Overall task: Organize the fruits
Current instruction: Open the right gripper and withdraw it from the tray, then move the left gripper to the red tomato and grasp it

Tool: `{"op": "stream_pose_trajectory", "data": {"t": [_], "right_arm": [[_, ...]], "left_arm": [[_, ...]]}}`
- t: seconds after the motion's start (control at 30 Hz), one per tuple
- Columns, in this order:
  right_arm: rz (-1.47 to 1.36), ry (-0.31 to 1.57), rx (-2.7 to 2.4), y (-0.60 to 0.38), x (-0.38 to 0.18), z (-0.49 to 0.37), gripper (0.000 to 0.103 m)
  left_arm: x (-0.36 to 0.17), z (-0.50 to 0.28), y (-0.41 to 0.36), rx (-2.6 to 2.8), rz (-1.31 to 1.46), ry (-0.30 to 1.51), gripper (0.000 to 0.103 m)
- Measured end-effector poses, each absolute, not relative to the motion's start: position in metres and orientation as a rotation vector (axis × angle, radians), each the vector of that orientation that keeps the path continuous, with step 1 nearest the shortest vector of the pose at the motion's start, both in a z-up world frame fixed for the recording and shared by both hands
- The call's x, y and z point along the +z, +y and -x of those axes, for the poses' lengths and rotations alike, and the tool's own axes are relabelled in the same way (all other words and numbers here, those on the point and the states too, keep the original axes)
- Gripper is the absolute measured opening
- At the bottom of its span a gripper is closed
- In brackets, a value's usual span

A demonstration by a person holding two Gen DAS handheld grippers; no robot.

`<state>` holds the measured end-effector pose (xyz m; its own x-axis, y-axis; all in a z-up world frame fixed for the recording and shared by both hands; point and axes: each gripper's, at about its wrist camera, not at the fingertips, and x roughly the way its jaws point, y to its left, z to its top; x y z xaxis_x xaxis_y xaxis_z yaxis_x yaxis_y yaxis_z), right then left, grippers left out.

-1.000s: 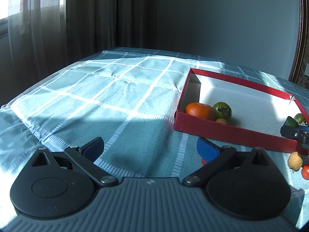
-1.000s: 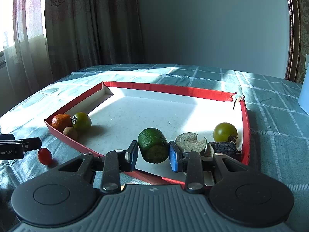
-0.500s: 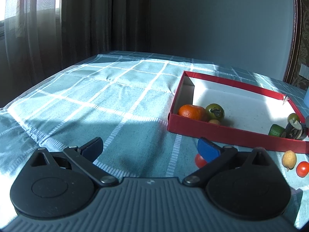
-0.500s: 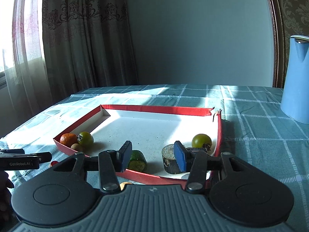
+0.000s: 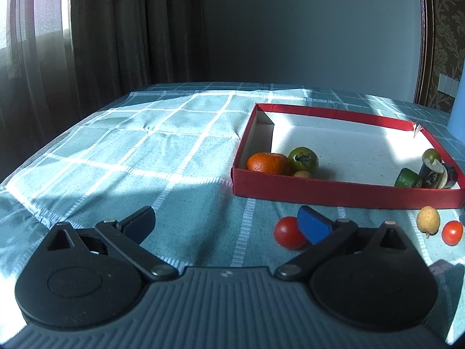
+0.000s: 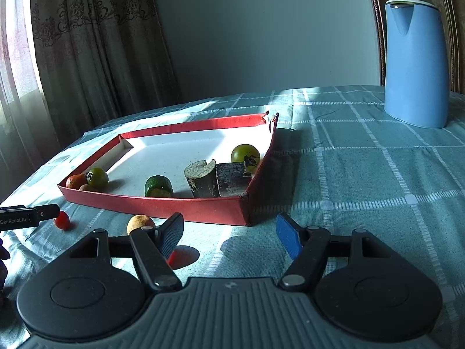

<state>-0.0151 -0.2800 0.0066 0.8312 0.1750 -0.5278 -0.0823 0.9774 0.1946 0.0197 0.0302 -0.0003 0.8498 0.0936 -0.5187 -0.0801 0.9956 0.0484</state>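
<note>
Both grippers, left and right, hold their fingers wide and empty over the table. Two tomatoes and a small yellow fruit lie outside the red box; a blue jug stands beyond.

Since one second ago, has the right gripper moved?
Yes. The right gripper has drawn back, open, out of the red box, leaving the green cut fruit inside.
</note>
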Motion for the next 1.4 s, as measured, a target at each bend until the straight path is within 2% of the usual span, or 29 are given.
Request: {"op": "stream_pose_trajectory", "data": {"t": [0.67,0.83,0.93,1.13,1.3,1.37,1.4], "right_arm": [[-0.171,0.582,0.155,-0.28,0.005,0.014,0.07],[-0.174,0.583,0.157,-0.281,0.005,0.013,0.07],[-0.173,0.583,0.159,-0.281,0.005,0.013,0.07],[-0.17,0.585,0.163,-0.28,0.004,0.014,0.07],[-0.171,0.586,0.162,-0.28,0.004,0.014,0.07],[-0.169,0.588,0.161,-0.28,0.004,0.014,0.07],[-0.169,0.589,0.16,-0.28,0.004,0.014,0.07]], "left_arm": [[0.002,-0.013,0.018,-0.021,-0.084,0.5,0.103],[-0.002,-0.024,0.017,-0.058,-0.078,0.571,0.102],[-0.008,-0.033,0.018,-0.063,-0.065,0.631,0.082],[-0.011,-0.037,0.015,-0.054,-0.08,0.646,0.081],[-0.01,-0.035,0.01,-0.066,-0.09,0.64,0.065],[-0.009,-0.033,0.006,-0.076,-0.094,0.637,0.054],[-0.009,-0.032,0.004,-0.077,-0.098,0.635,0.051]]}}
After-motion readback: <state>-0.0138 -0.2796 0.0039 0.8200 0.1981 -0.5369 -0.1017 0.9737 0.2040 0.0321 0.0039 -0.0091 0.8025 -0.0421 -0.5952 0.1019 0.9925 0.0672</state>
